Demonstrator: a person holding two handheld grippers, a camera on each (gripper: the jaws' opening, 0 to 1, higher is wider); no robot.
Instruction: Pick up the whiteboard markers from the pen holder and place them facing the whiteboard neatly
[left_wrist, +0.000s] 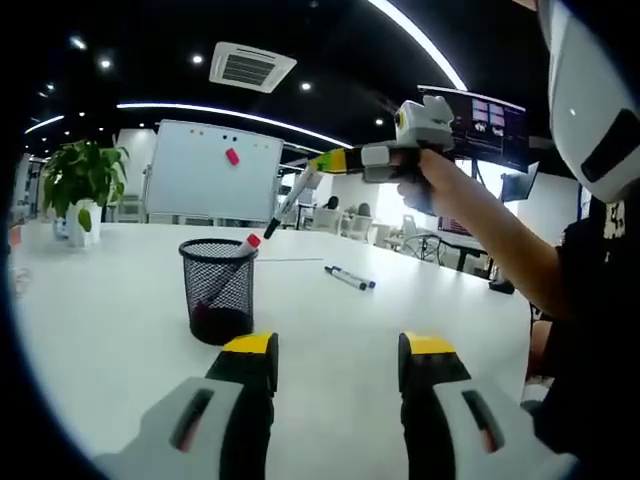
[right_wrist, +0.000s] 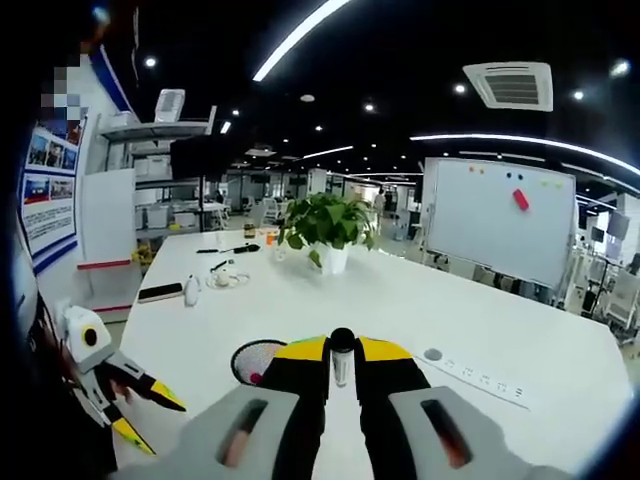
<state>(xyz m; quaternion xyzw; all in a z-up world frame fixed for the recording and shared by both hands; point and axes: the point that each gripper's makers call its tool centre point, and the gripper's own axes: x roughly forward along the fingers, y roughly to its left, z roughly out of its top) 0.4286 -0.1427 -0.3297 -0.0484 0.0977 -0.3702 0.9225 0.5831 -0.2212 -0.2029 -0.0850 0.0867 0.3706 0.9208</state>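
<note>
The right gripper (right_wrist: 342, 372) is clenched on a slim black-capped whiteboard marker (right_wrist: 342, 363), raised at arm's length above the round black wire-mesh pen holder (left_wrist: 220, 290), which keeps a red-capped marker (left_wrist: 244, 246). The left gripper (left_wrist: 338, 362) hangs released. Two markers (left_wrist: 350, 278), apparently blue-capped, lie on the smooth white table (left_wrist: 110, 330).

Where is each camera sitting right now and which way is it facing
Left gripper view: rides the left gripper, low over the white table, facing the mesh pen holder and whiteboard; the person's arm shows.
Right gripper view: rides the right gripper, raised, gripping a marker, facing the potted plant.
Shared: table, whiteboard, plant, pen holder.
</note>
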